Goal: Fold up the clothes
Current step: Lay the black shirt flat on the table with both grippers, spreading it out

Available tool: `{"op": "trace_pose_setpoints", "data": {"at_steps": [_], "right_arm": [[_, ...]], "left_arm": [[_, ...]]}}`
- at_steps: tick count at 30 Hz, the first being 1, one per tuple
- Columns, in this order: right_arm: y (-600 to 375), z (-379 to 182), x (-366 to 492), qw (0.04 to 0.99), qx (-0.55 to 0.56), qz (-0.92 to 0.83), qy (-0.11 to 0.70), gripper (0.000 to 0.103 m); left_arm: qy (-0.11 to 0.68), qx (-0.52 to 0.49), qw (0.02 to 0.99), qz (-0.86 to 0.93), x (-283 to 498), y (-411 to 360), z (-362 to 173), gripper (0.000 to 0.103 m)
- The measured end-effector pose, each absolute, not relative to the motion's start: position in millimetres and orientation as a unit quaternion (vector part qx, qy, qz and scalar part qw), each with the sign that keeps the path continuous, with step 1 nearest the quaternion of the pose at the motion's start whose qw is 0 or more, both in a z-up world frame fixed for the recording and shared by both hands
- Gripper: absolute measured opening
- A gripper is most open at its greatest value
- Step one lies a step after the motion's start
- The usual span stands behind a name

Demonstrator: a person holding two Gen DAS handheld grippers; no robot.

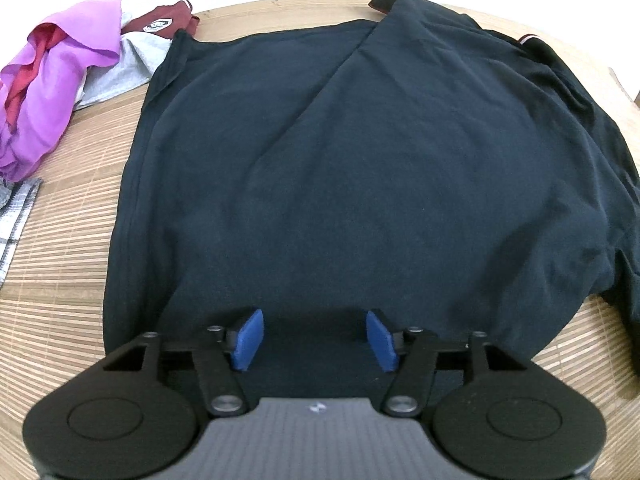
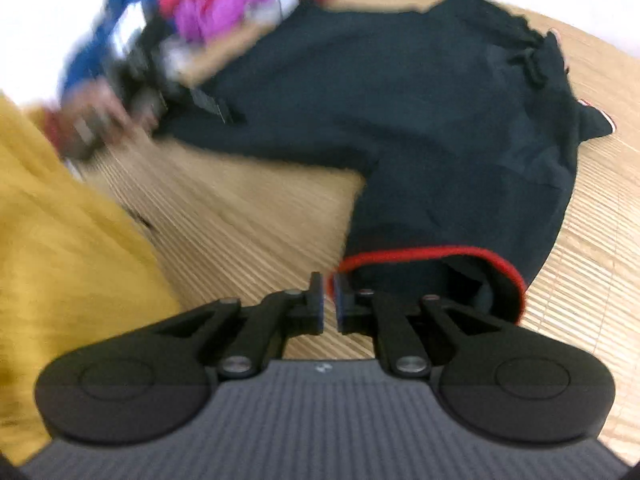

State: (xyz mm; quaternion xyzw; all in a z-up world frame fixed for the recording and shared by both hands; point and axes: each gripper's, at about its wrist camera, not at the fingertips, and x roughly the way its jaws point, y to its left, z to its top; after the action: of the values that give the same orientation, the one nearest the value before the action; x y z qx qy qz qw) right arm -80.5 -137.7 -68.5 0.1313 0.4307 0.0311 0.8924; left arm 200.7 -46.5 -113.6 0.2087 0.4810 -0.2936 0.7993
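Note:
A dark navy shirt (image 1: 360, 168) lies spread on the wooden table, one side folded diagonally over its middle. My left gripper (image 1: 316, 336) is open, its blue pads (image 1: 248, 340) resting over the shirt's near edge with nothing between them. In the blurred right wrist view the same shirt (image 2: 420, 120) lies ahead, with a red-trimmed sleeve cuff (image 2: 432, 254) at the near end. My right gripper (image 2: 329, 300) is shut on the left end of that red-trimmed cuff.
A heap of clothes, purple (image 1: 52, 80), red, grey and maroon, lies at the table's far left; it also shows in the right wrist view (image 2: 224, 4). A checked cloth (image 1: 16, 216) lies at the left edge. Yellow fabric (image 2: 60, 260) fills the left of the right wrist view.

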Motion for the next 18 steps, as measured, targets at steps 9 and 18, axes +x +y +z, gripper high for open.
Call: {"op": "trace_pose_setpoints", "data": {"at_steps": [9,18], "right_arm": [[-237.3,-82.2,-78.1,0.896,0.185,-0.244,0.321,0.055],[-251.9,-141.5,-7.3,0.857,0.129,-0.326,0.378,0.011]], "left_arm": [[0.474,0.218,0.803,-0.288,198.8,-48.4,-114.2,0.066],[0.472,0.227,0.806,-0.275,192.0,-48.9,-114.0,0.070]]}}
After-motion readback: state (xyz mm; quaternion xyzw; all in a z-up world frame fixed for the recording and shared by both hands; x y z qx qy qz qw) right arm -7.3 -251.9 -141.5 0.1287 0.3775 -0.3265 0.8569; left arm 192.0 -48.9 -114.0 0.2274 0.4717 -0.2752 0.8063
